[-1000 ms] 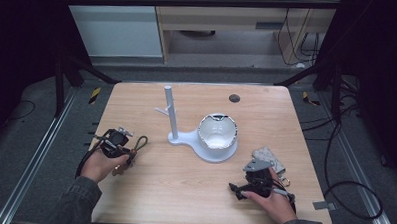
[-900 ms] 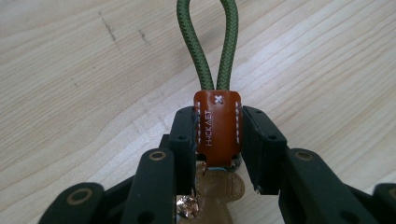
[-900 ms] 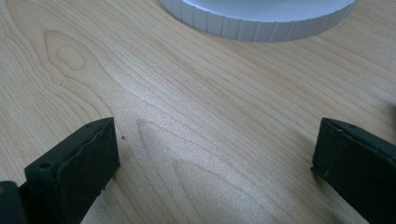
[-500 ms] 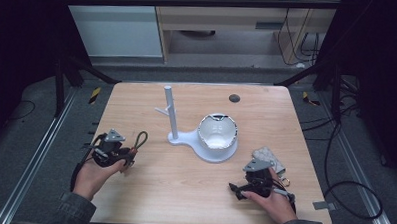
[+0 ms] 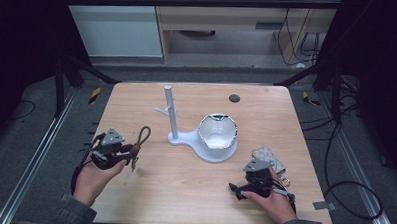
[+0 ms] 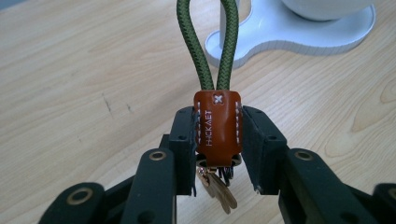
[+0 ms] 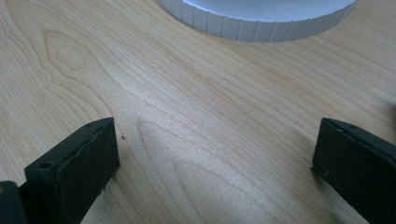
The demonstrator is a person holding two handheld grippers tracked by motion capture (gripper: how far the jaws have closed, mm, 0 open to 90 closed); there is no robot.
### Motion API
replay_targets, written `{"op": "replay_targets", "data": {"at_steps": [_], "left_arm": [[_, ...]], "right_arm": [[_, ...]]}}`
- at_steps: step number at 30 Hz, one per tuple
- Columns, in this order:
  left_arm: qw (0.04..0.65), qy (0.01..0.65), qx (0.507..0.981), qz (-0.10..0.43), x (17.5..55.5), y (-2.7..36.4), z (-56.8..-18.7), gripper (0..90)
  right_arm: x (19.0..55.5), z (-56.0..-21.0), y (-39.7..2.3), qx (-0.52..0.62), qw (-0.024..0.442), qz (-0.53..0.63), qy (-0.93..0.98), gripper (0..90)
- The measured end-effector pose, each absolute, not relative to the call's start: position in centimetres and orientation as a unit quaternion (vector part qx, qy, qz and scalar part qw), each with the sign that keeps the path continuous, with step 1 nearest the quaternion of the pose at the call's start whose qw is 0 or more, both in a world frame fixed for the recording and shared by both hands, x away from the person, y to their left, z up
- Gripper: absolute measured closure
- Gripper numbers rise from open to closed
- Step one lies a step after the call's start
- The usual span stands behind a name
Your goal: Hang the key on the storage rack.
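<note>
My left gripper (image 6: 217, 154) is squeezed onto the brown leather tab (image 6: 217, 127) of a keychain. Both black pads press on the sides of the tab, one on each side. In the high view I see this left gripper (image 5: 126, 153) near the left edge of the wooden table (image 5: 183, 191).

The keychain's green cord loop (image 6: 208, 42) sticks straight out past the jaws, away from my hand. In the high view the green cord loop (image 5: 144, 135) points up and toward the white stand (image 5: 205, 145). The metal keys (image 6: 219, 189) hang down under the tab, so the long line of the keychain runs from the keys below to the loop out in front. The keychain is off the table, held in the air just left of the stand.

My left hand (image 5: 91, 181) comes in from the bottom left and holds its gripper a bit tipped up.

My right gripper (image 7: 215, 154) has its jaws wide apart with nothing between them, just bare wood. In the high view the right gripper (image 5: 236, 188) rests low on the table at the bottom right. My right hand (image 5: 273, 202) lies flat behind it, near a small grey bundle (image 5: 268, 159). A white bowl (image 5: 216, 133) sits on the stand.
</note>
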State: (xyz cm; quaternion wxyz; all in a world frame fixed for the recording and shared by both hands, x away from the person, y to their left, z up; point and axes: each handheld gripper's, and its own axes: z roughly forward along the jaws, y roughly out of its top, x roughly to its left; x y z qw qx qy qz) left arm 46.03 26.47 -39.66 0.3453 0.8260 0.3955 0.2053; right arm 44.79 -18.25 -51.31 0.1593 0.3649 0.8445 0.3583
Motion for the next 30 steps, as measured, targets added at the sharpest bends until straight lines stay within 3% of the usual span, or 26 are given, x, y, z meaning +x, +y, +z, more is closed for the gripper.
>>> {"op": "replay_targets", "data": {"at_steps": [30], "left_arm": [[0.400,0.349,0.815,0.232,44.7,22.7,-36.1,65.8]], "right_arm": [[44.7,-51.3,-18.2,0.366,0.158,0.358,0.844,0.5]]}}
